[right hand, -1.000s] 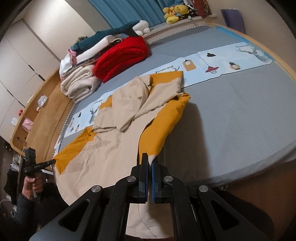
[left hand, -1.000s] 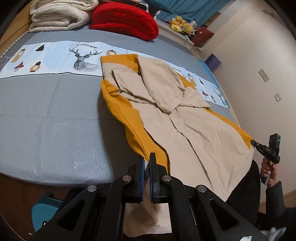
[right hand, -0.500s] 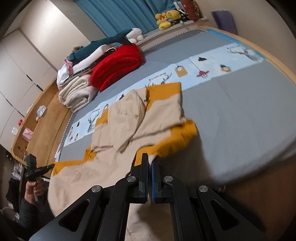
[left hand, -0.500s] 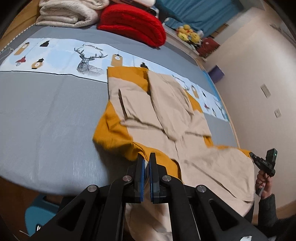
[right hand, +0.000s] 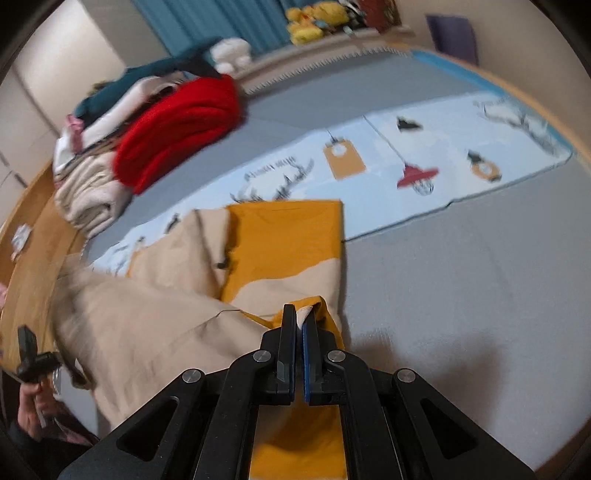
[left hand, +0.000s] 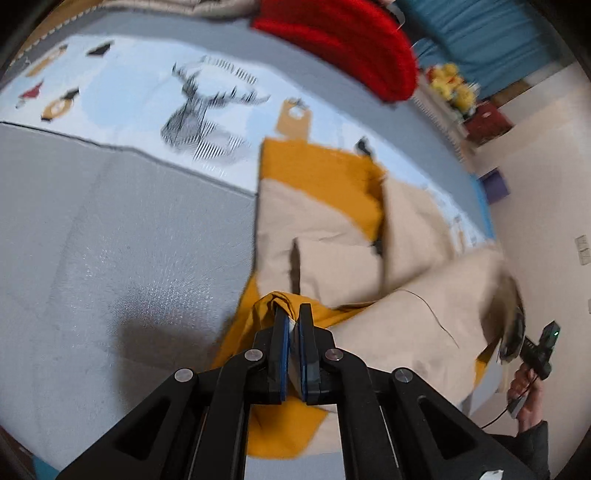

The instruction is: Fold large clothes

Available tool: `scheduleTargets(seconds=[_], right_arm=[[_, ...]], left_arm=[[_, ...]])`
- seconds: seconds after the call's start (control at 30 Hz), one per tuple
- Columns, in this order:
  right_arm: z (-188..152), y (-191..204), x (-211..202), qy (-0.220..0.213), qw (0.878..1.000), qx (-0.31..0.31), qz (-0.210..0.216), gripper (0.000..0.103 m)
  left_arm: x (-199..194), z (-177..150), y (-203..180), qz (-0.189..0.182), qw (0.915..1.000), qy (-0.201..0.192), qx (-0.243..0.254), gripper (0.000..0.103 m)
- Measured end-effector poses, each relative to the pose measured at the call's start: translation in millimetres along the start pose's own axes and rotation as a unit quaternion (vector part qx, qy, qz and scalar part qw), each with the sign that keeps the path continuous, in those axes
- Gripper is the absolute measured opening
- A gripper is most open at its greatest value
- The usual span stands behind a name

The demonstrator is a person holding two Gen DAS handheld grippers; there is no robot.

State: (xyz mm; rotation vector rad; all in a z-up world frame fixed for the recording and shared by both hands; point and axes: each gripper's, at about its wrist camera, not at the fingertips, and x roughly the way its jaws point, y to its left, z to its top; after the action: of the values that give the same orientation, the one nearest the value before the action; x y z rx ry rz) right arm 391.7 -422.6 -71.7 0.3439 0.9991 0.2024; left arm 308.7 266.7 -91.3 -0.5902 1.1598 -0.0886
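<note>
Pinching garment (left hand: 325, 266) hem corners — both grippers' jaws clamped shut; bare grey bed (left hand: 110, 240) alongside.

Motion blur smeared the deer print (left hand: 207, 118) and garment's (left hand: 424, 332) right edge; cream blankets (left hand: 192, 5) were cropped at top frame edge.

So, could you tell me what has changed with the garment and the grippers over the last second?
Both grippers, left and right, have carried the beige-and-mustard garment's near hem forward over its body, from hanging off the bed edge to doubling onto the upper half. Neither let go; both stay clamped on the fabric. The red blanket, folded pile and printed bed sheet are unchanged.
</note>
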Motion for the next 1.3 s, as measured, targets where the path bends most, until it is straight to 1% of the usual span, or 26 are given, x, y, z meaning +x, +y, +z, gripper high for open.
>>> scheduleTargets(seconds=[0.03, 0.1, 0.13, 0.2, 0.23, 0.3, 0.37, 0.43, 0.47, 0.57, 0.6, 0.63, 0.67, 0.73, 0.77, 0.8, 0.83, 0.87, 0.93, 1.0, 1.1, 1.13, 1.17, 1.23, 1.3], right_arm=[[4.2, 0.0, 11.1, 0.011, 1.0, -0.002, -0.004, 0.003], [12.0, 4.8, 26.3, 0.015, 1.0, -0.016, -0.014, 0.003], [14.9, 6.7, 33.1, 0.018, 0.999, -0.026, -0.022, 0.003], [20.1, 3.8, 45.1, 0.027, 0.999, -0.023, -0.024, 0.003], [22.2, 0.9, 50.3, 0.031, 0.999, -0.019, -0.023, 0.003], [23.6, -2.2, 58.1, 0.039, 0.999, -0.023, -0.024, 0.003], [24.1, -3.1, 59.6, 0.044, 0.998, -0.03, -0.019, 0.003], [24.0, -4.9, 50.4, 0.03, 0.999, -0.019, -0.011, 0.004], [23.7, -4.9, 43.1, 0.016, 1.0, -0.012, -0.008, 0.006], [20.6, -0.6, 21.0, -0.025, 1.0, -0.004, -0.005, 0.011], [19.3, 0.5, 13.8, -0.039, 0.999, -0.006, -0.015, 0.013], [18.1, 0.6, 6.8, -0.053, 0.998, -0.007, -0.027, 0.013], [16.1, -1.8, -1.6, -0.067, 0.997, -0.004, -0.035, 0.015], [13.1, -9.4, -9.4, -0.07, 0.997, 0.008, -0.039, 0.021], [10.2, -13.3, -9.8, -0.061, 0.997, 0.011, -0.044, 0.028], [7.3, -15.7, -8.3, -0.048, 0.998, 0.01, -0.045, 0.032], [4.8, -16.9, -6.8, -0.037, 0.998, 0.006, -0.047, 0.032], [2.4, -17.0, -3.7, -0.023, 0.998, -0.001, -0.05, 0.032], [-1.7, -18.1, 5.5, 0.008, 0.998, -0.01, -0.054, 0.032], [-6.2, -22.1, 21.9, 0.053, 0.997, -0.005, -0.049, 0.033], [-12.0, -25.6, 43.2, 0.093, 0.995, -0.002, -0.044, 0.032], [-15.3, -24.6, 52.3, 0.108, 0.993, -0.007, -0.045, 0.032], [-18.1, -23.8, 58.8, 0.119, 0.992, -0.012, -0.047, 0.032], [-23.6, -21.7, 69.1, 0.133, 0.99, -0.023, -0.052, 0.032], [-26.7, -20.5, 78.7, 0.14, 0.988, -0.029, -0.058, 0.032]], left_arm=[[7.0, 4.7, -0.3, 0.006, 1.0, 0.003, -0.001, 0.004], [17.1, 10.7, -2.9, 0.024, 0.9996, 0.008, 0.011, 0.004], [19.7, 13.0, -3.2, 0.027, 0.9995, 0.011, 0.012, 0.004], [22.8, 18.1, 1.3, 0.021, 0.9996, 0.018, -0.002, 0.005], [21.5, 19.5, 4.1, 0.016, 0.9997, 0.018, -0.011, 0.007], [14.2, 22.3, 11.3, 0.004, 0.9994, 0.014, -0.033, 0.011], [5.5, 20.4, 15.7, -0.006, 0.9986, 0.006, -0.052, 0.011], [-4.8, 16.9, 18.8, -0.015, 0.997, -0.01, -0.076, 0.012], [-10.5, 15.0, 18.8, -0.016, 0.9965, -0.02, -0.08, 0.012], [-33.7, 8.2, 19.4, -0.004, 0.9941, -0.069, -0.083, 0.012], [-39.7, 5.1, 21.7, -0.007, 0.9929, -0.079, -0.088, 0.012], [-43.0, 2.8, 23.9, -0.008, 0.9921, -0.084, -0.093, 0.014], [-45.1, -1.3, 25.9, -0.001, 0.9918, -0.085, -0.095, 0.016], [-41.2, -7.1, 26.3, 0.019, 0.9936, -0.069, -0.088, 0.023], [-36.3, -9.6, 25.5, 0.031, 0.995, -0.053, -0.079, 0.026], [-29.8, -11.6, 24.2, 0.045, 0.996, -0.034, -0.069, 0.03], [-23.4, -13.1, 22.6, 0.062, 0.9963, -0.017, -0.057, 0.032], [-20.4, -14.0, 22.2, 0.072, 0.9961, -0.01, -0.05, 0.032], [-13.0, -15.1, 19.9, 0.098, 0.9948, 0.005, -0.029, 0.039], [-7.6, -17.1, 19.7, 0.106, 0.9941, 0.01, -0.021, 0.044], [8.1, -19.8, 18.5, 0.108, 0.9937, 0.027, -0.01, 0.05], [14.3, -19.9, 17.1, 0.114, 0.9928, 0.037, -0.004, 0.05], [19.9, -19.1, 14.8, 0.122, 0.9916, 0.044, 0.004, 0.05], [25.4, -15.1, 7.7, 0.142, 0.9889, 0.038, 0.021, 0.05], [28.2, -7.5, 2.5, 0.142, 0.9891, 0.029, 0.027, 0.051]])
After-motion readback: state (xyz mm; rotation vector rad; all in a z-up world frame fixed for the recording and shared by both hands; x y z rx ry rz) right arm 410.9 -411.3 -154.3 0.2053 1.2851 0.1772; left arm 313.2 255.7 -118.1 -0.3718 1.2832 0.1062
